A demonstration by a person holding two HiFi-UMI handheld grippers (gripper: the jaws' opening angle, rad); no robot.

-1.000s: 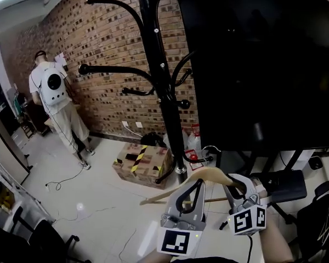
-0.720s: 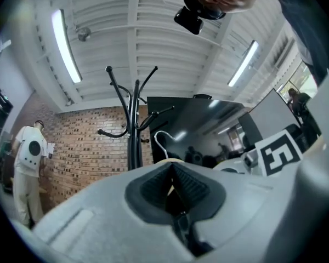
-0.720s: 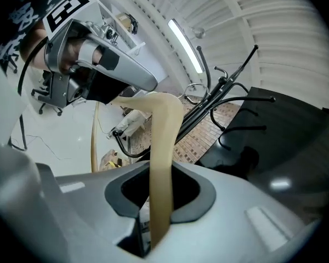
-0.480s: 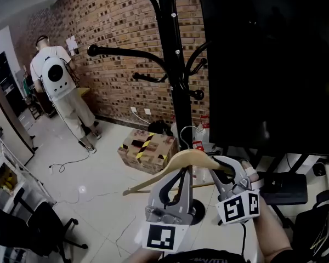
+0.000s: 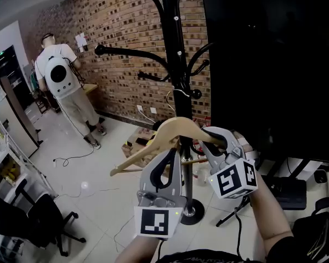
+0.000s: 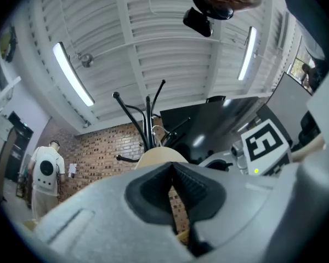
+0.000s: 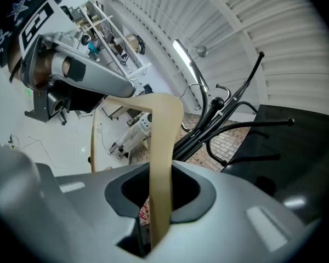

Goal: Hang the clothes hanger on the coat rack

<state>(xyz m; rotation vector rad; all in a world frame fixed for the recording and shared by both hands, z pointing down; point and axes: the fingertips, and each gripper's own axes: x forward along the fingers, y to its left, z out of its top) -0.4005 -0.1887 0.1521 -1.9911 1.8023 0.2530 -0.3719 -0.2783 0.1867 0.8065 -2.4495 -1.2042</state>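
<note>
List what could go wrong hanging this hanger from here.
The metal hook sits close to the coat rack pole and could knock it rather than catch an arm. The left tongs and right tongs grip the wooden hanger near its middle, so it might twist.

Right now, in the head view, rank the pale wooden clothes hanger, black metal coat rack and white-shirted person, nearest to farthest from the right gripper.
1. Pale wooden clothes hanger: in the right gripper's jaws.
2. Black metal coat rack: just behind, centre.
3. White-shirted person: far left, by the brick wall.
</note>
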